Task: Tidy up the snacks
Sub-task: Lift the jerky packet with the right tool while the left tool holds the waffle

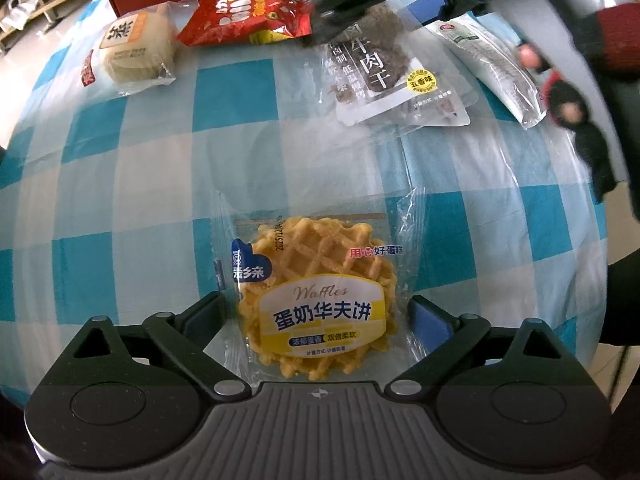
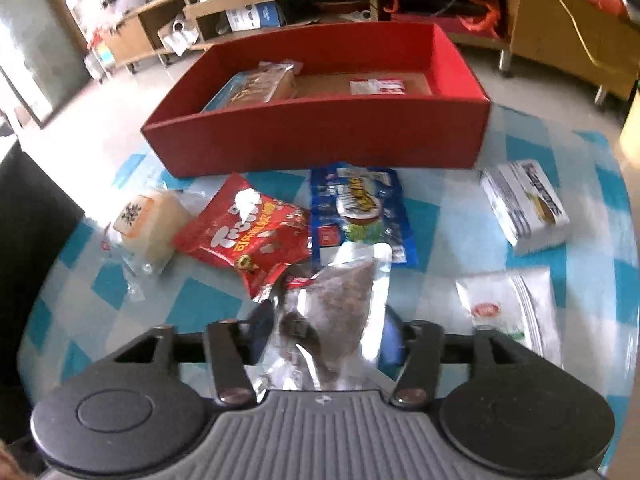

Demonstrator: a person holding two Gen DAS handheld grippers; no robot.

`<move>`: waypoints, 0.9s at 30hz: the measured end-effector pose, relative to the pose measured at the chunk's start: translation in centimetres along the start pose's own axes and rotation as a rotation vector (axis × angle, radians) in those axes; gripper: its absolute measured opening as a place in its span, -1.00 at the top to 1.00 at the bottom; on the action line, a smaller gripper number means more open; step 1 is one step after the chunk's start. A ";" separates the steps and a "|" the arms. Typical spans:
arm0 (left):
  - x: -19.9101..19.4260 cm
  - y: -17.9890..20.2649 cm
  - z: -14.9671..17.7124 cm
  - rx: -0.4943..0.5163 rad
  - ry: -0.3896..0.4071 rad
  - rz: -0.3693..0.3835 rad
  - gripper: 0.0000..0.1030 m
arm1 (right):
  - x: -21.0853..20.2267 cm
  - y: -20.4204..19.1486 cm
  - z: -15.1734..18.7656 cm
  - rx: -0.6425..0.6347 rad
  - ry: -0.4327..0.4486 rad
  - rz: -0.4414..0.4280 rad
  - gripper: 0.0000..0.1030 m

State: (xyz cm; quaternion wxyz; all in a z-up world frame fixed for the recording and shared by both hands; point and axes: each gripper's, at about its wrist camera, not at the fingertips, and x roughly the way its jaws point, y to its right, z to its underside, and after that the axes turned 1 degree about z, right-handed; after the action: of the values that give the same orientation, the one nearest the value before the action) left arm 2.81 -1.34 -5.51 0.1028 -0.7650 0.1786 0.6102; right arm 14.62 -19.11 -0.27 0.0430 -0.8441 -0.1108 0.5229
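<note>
Blue-and-white checked desk [image 1: 132,184]. At far edge: open red cardboard box [image 2: 316,140], two packets already inside. Right tool [image 2: 320,330]: apparently closed on clear beef-jerky pouch [image 2: 340,300], long axis pointing toward box, directly ahead. Left tool [image 1: 316,320]: wide open, straddling clear-wrapped yellow waffle packet [image 1: 316,300] flat on desk, not yet gripped. Right side nearer box.

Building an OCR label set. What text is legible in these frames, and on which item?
"Waffles": waffle packet, yellow label
"蛋奶华夫饼": same label
"用心好蛋糕": waffle packet, right of the waffle
"牛肉干": beef jerky pouch
"五香味": yellow round sticker on the jerky pouch
Date stamp on the waffle packet starts "2025", the rest is unclear.
Red snack bag, blue packet, white box: print too blurred to read.
</note>
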 end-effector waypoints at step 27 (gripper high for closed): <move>1.2 0.7 0.0 -0.010 -0.012 -0.011 -0.99 | -2.9 1.6 1.1 -0.116 0.009 -0.099 0.22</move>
State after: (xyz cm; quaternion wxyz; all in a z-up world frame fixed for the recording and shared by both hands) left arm 2.79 -2.12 -6.60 0.1032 -0.7628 0.1706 0.6152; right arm 12.62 -21.42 1.50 0.0202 -0.8411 -0.1824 0.5089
